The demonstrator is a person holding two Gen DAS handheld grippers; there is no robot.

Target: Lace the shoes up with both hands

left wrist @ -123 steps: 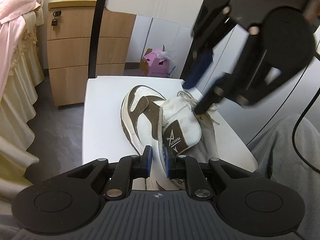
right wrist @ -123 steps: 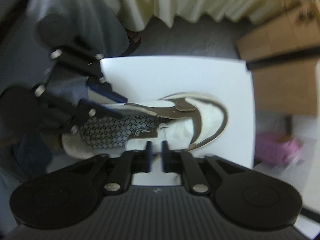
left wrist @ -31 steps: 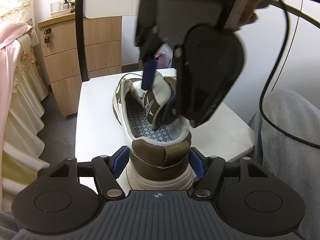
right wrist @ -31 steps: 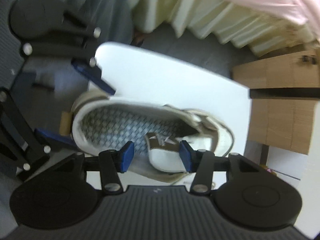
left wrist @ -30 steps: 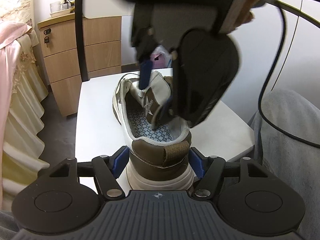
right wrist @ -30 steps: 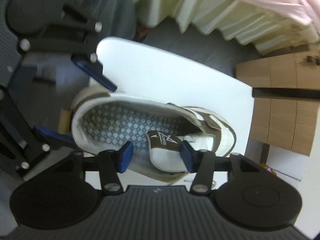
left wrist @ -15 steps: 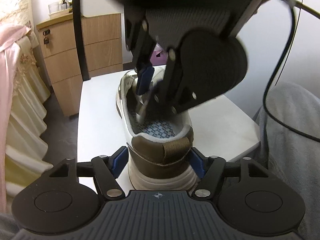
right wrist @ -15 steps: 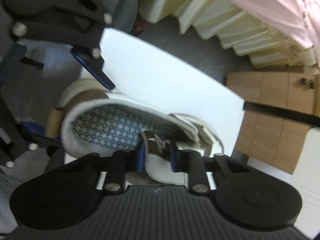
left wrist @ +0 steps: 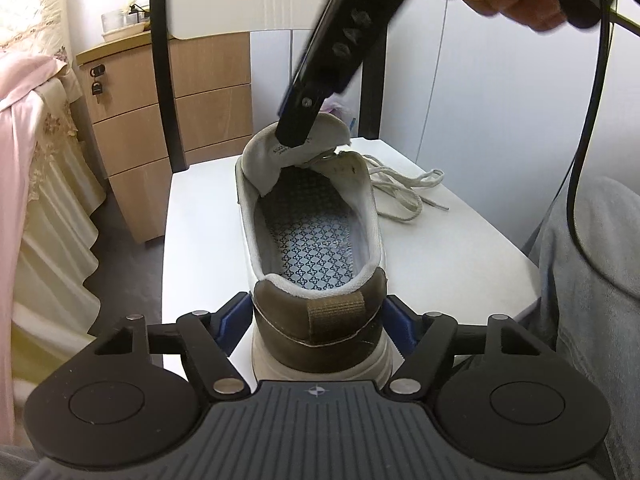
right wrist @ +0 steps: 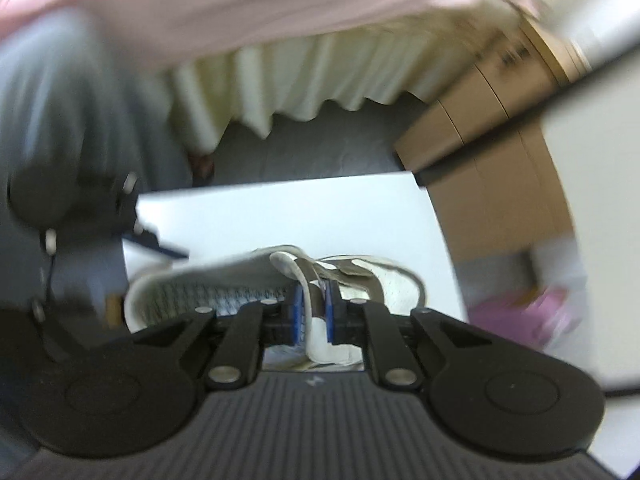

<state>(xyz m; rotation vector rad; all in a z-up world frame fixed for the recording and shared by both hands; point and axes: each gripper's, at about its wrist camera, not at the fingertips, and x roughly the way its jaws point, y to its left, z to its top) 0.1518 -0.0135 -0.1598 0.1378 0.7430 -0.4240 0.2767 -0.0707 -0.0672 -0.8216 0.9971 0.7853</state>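
A white and brown shoe (left wrist: 316,240) stands on the white table (left wrist: 200,240), heel toward me. My left gripper (left wrist: 316,312) is shut on its brown heel, a blue pad pressed on each side. My right gripper (right wrist: 313,308) comes down from above, its jaws closing with the white tongue (right wrist: 292,268) pinched between the blue pads. In the left wrist view the tongue (left wrist: 280,152) is lifted up over the opening, with a black finger (left wrist: 304,112) on it. Loose white laces (left wrist: 404,192) lie on the table to the right of the shoe. The right wrist view is blurred.
A wooden drawer cabinet (left wrist: 192,112) stands behind the table, with a black chair post (left wrist: 164,80) in front of it. A cream bed skirt (left wrist: 40,220) hangs at the left. A person's grey trouser leg (left wrist: 592,280) and a black cable (left wrist: 588,120) are at the right.
My right gripper closed on the tongue, rolled, and rose, pulling the tongue up out of the shoe. The laces at the right are now uncovered. My left gripper kept its hold on the heel.
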